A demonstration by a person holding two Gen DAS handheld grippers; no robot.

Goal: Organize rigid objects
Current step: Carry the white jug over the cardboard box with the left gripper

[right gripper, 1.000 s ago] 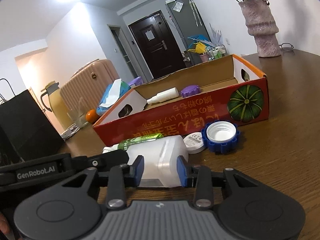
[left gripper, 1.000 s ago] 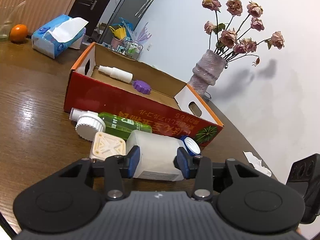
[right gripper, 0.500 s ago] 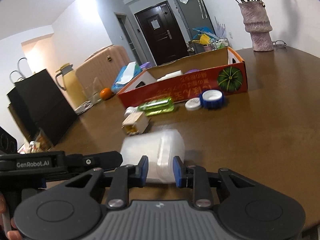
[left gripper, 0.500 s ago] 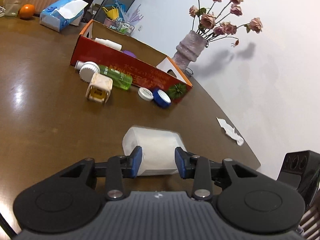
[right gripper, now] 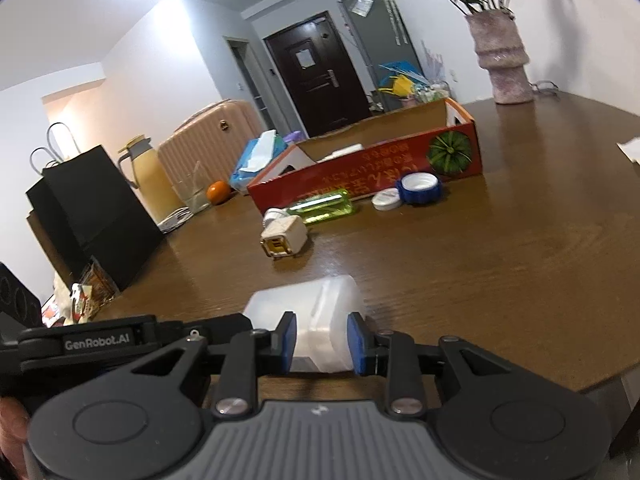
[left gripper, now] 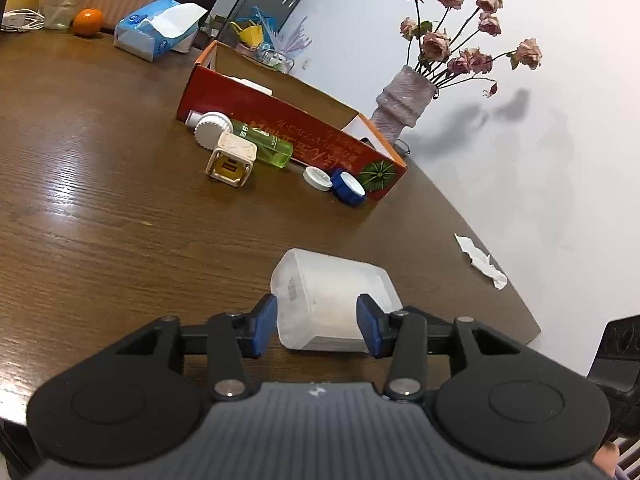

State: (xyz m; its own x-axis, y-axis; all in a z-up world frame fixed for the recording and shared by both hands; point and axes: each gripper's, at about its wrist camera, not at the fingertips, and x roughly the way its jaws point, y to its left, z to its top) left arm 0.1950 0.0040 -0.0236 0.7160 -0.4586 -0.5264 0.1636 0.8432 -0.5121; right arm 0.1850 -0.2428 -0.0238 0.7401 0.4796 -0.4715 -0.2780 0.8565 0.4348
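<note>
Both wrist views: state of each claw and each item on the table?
left claw: shut on translucent container
right claw: shut on translucent container
translucent container: on its side, gripped from both ends
red box: open top, on table
green bottle: lying beside box
beige cube: tipped over
blue cap: loose, open side up
white lid: loose on table

We see a dark wooden table (left gripper: 100, 208). On it rest a red cardboard box (left gripper: 280, 128), a green bottle (left gripper: 264, 142), a beige cube (left gripper: 231, 159), a white lid (left gripper: 317, 178), a blue cap (left gripper: 349, 188), a translucent container (left gripper: 332, 300), a tissue pack (left gripper: 156, 34), an orange (left gripper: 88, 22), a vase (left gripper: 404, 106) and crumpled paper (left gripper: 482, 260).
</note>
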